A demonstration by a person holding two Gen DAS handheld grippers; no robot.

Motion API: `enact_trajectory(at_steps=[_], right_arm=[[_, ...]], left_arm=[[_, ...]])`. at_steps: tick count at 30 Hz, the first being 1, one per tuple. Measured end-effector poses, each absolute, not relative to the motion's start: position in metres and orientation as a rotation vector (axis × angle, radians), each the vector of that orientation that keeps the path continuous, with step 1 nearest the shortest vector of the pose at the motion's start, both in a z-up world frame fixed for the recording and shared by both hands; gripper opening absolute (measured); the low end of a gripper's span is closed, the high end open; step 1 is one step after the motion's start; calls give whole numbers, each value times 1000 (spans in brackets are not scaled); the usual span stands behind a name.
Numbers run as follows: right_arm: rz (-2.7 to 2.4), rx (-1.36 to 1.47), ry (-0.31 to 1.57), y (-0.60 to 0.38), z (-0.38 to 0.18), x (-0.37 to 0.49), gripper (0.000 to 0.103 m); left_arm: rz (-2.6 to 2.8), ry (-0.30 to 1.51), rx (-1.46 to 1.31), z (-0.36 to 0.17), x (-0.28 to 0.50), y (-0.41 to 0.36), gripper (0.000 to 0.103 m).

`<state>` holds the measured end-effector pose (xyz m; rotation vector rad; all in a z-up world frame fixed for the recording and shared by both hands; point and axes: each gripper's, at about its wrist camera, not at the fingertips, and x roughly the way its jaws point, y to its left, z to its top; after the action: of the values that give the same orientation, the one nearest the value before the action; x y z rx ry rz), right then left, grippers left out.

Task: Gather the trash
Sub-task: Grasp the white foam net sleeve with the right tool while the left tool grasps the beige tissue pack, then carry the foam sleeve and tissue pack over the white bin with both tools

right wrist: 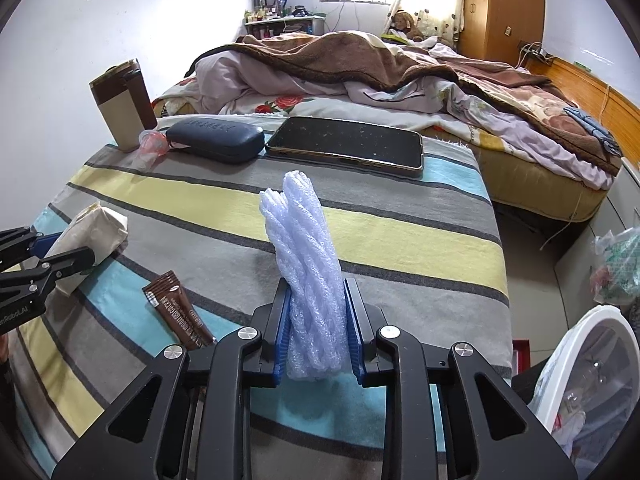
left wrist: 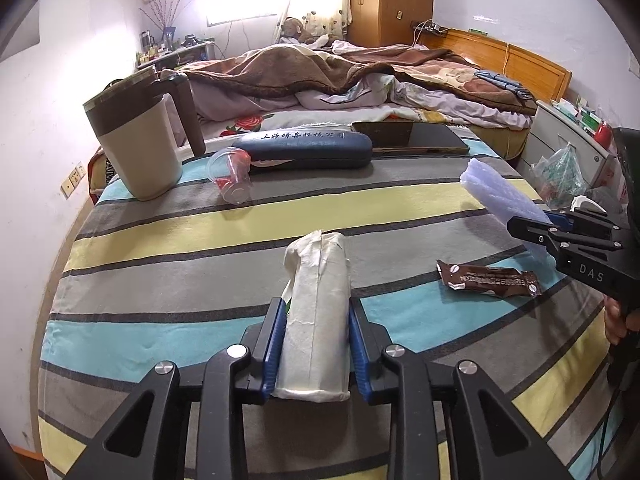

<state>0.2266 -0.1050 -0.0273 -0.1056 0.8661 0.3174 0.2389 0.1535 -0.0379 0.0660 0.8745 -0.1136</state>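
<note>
My left gripper (left wrist: 316, 316) is shut on a cream tissue pack (left wrist: 316, 308) and holds it over the striped cloth (left wrist: 200, 248). My right gripper (right wrist: 316, 300) is shut on a wad of white foam wrap (right wrist: 304, 240); in the left wrist view the foam wrap (left wrist: 492, 192) shows at the right. A brown snack wrapper (left wrist: 488, 280) lies flat on the cloth between the grippers, also seen in the right wrist view (right wrist: 180, 316). A clear plastic cup (left wrist: 232, 178) lies on its side near the mug.
A beige mug (left wrist: 140, 144), a dark glasses case (left wrist: 304, 152) and a phone (left wrist: 412, 138) sit at the table's far edge. A white bin with a liner (right wrist: 592, 380) stands low right. A plastic bag (left wrist: 560, 176) and an unmade bed (right wrist: 380, 76) lie beyond.
</note>
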Motion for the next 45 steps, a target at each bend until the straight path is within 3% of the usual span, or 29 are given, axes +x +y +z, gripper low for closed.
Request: enact_trajectory(at_steps=[19,45], right_arm=[[309,-39,814,-120,-9,196,27],[228,72,685,-187,26,139,27]], left_arm=[[-131,800,27,-7,202,131,30],[-300,675,78,46,153,23,30]])
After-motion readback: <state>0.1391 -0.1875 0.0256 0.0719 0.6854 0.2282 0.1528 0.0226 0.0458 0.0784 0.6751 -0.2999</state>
